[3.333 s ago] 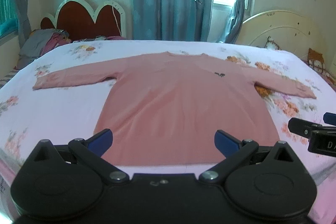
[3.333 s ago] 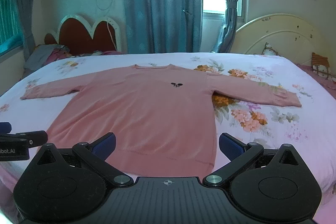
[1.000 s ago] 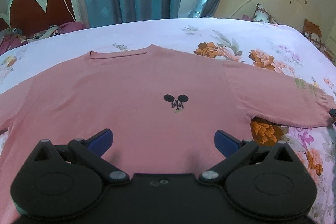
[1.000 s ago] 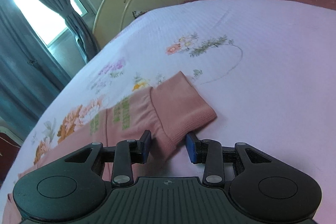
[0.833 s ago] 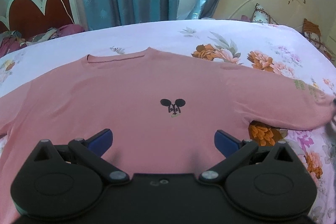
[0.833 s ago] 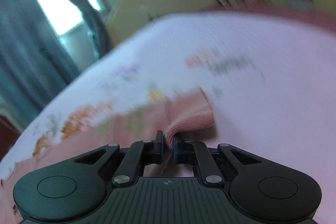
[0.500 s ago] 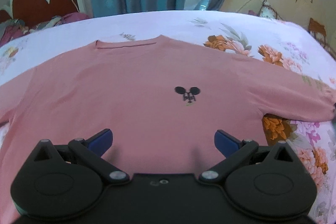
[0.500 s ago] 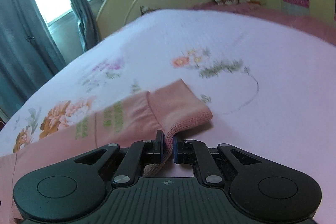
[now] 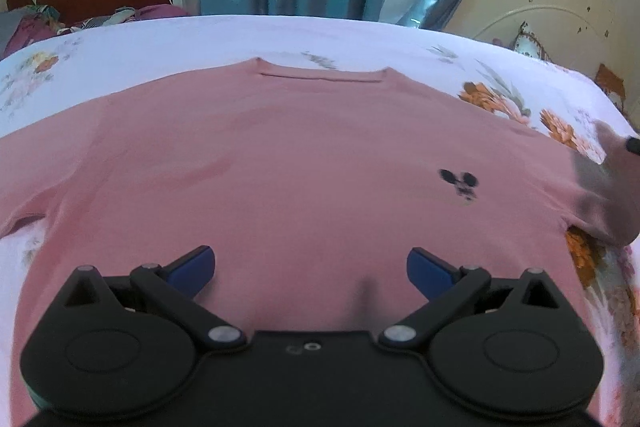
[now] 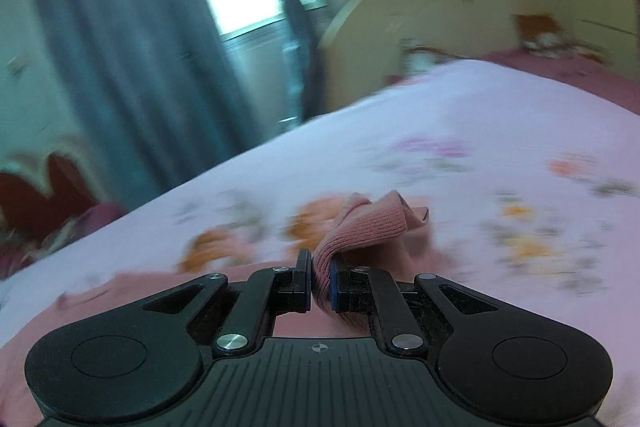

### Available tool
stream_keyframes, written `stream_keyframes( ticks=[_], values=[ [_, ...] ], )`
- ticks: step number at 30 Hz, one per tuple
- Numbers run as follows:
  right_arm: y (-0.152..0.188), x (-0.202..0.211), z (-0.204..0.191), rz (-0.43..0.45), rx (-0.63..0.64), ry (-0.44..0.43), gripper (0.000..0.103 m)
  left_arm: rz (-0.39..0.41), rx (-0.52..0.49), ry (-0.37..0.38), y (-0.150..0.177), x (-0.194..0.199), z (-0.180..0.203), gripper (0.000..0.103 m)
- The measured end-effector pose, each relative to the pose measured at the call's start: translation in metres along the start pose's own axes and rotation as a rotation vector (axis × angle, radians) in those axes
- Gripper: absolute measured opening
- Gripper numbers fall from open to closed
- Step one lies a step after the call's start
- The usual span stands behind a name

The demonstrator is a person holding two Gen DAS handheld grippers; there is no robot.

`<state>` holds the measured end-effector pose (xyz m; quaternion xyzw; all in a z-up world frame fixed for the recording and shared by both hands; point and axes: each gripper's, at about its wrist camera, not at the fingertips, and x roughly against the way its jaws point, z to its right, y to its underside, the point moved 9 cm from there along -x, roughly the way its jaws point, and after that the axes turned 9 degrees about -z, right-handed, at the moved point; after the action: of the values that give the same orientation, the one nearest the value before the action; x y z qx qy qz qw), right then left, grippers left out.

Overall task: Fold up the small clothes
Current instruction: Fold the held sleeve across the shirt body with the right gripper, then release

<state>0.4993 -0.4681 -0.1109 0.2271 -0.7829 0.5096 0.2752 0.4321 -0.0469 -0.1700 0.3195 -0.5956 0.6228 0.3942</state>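
Sweater (image 9: 280, 163): I see it flat mid-bed (image 9: 240, 35) | Right gripper (image 10: 320, 281): I pinch the ribbed cuff (image 10: 360, 223), lifted off the sheet | Left gripper (image 9: 310, 267): fingers spread, holding nothing, above the sweater's body

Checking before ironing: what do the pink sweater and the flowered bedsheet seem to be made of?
Pink sweater: looks like soft matte knit; its cuff shows ribbing. Flowered bedsheet: seems thin woven cloth, smooth and printed, though blur hides the weave.
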Motion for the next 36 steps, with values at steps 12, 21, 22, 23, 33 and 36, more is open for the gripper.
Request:
stream_keyframes(
  ticks=[12, 21, 22, 23, 33, 36],
  values=[
    [0.122, -0.085, -0.258, -0.175, 0.386, -0.165, 0.007, 0.025, 0.1, 0.023, 0.001, 0.015, -0.118, 0.101],
    [0.182, -0.112, -0.301, -0.255, 0.507, -0.171, 0.048, -0.005, 0.078, 0.043, 0.004, 0.009, -0.129, 0.101],
    [0.181, -0.104, -0.292, -0.227, 0.505, -0.172, 0.079, -0.006, 0.068, 0.053, 0.001, 0.006, -0.122, 0.101],
    [0.179, -0.097, -0.286, -0.192, 0.495, -0.178, 0.081, -0.005, 0.058, 0.061, 0.001, 0.004, -0.119, 0.101],
    [0.16, -0.043, -0.152, -0.254, 0.276, -0.092, 0.03, 0.003, 0.023, 0.191, -0.047, -0.049, -0.033, 0.101],
    [0.157, -0.026, -0.116, -0.259, 0.219, -0.051, 0.029, 0.012, 0.035, 0.223, -0.06, -0.062, -0.016, 0.099]
  ],
)
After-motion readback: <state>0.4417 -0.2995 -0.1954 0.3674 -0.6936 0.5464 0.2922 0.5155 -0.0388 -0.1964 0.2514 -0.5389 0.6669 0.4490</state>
